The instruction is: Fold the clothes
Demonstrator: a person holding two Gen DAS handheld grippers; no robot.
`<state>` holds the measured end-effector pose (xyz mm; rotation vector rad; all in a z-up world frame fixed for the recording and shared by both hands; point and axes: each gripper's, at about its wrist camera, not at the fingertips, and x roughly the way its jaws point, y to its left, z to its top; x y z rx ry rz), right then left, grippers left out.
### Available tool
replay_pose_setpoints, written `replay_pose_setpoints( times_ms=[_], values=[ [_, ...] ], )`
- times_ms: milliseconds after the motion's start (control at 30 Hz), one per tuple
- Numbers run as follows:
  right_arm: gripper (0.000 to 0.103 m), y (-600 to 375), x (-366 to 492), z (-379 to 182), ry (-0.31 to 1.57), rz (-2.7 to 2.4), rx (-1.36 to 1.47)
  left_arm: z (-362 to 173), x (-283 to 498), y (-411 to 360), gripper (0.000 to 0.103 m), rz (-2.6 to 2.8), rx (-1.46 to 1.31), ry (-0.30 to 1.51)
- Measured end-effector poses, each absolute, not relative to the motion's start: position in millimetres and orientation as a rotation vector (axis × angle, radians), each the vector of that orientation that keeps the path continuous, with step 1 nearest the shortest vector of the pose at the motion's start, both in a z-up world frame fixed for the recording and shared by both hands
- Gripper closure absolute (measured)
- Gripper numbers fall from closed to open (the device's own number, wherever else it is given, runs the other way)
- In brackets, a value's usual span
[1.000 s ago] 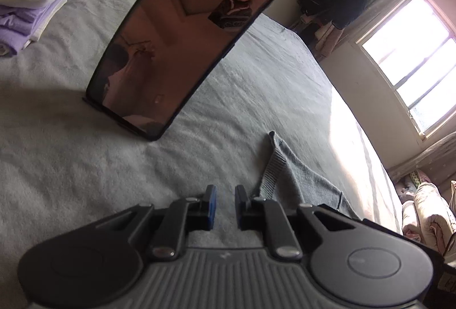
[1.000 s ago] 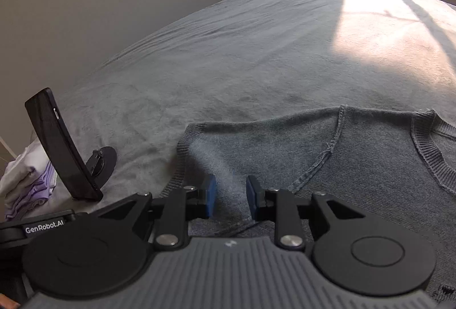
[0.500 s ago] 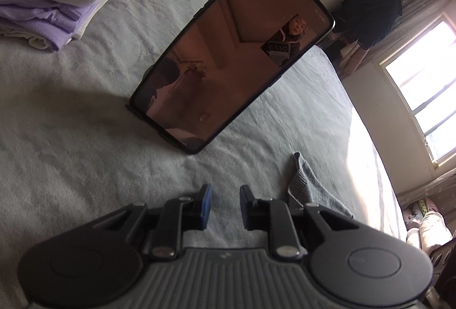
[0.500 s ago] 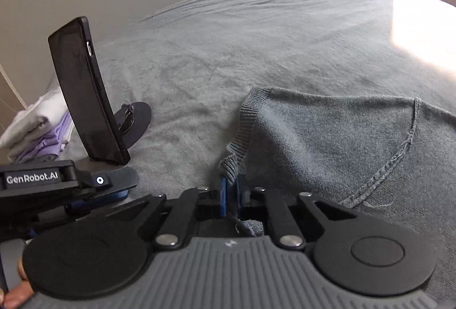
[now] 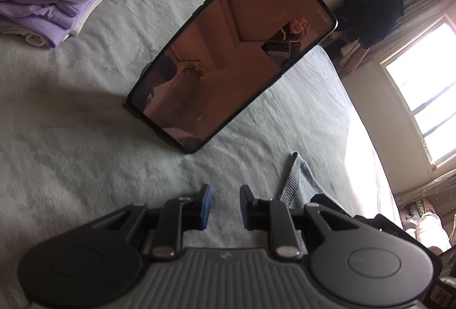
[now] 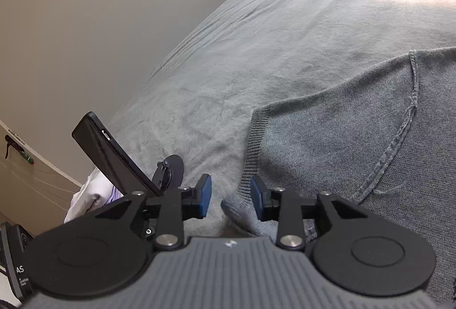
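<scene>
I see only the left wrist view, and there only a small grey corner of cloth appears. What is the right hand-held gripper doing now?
Observer: The right hand-held gripper is open. The ribbed edge of the grey sweater runs into the gap between its fingers and is not pinched.
Operator: Is the sweater spread or bunched?
Observer: It is mostly spread flat on the bed, and a stitched seam runs across it. Only the corner near the gripper is curled.
Operator: What holds the phone up?
Observer: A stand with a round dark base holds it. The stand is behind the phone.
</scene>
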<state>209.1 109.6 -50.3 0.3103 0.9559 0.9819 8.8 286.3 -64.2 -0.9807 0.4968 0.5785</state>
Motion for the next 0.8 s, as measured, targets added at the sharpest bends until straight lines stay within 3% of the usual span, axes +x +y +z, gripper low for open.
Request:
replay_pose_setpoints(
  times_ms=[800],
  values=[
    [0.06,139,220,-55,0.99,0.843,0.25,-64,21,294,0.08,0.555,-1.001,0.523]
  ],
)
